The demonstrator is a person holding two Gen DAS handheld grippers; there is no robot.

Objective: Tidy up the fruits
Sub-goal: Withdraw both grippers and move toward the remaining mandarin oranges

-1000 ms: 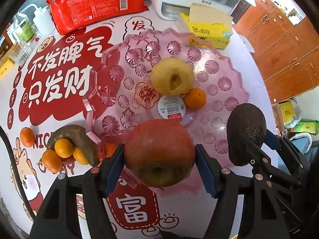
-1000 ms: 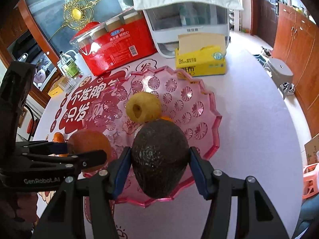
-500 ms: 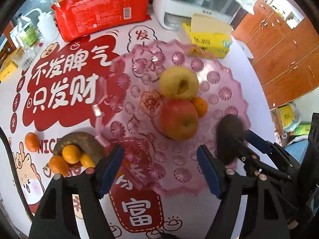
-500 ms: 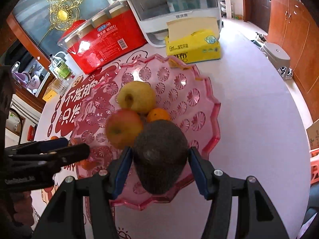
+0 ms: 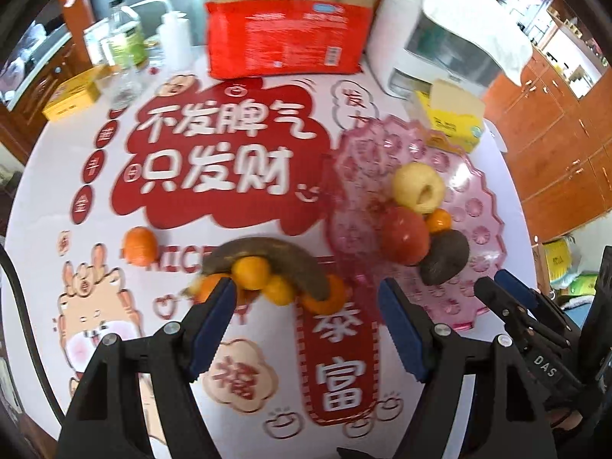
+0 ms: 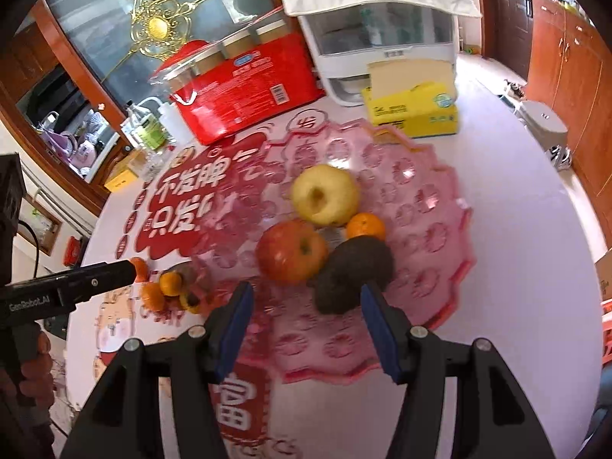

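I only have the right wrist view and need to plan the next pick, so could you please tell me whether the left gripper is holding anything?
Observer: No, the left gripper is open and empty.
Operator: Thank you. What is the brown blur beside the loose oranges?
Observer: A browned banana, curved over those oranges.
Operator: Does any orange sit apart from them?
Observer: Yes, one orange lies alone on the tablecloth, left of the cluster.

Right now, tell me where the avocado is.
The avocado lies in the pink tray, free of both grippers. In the right wrist view it sits right of the red apple, below the small orange.
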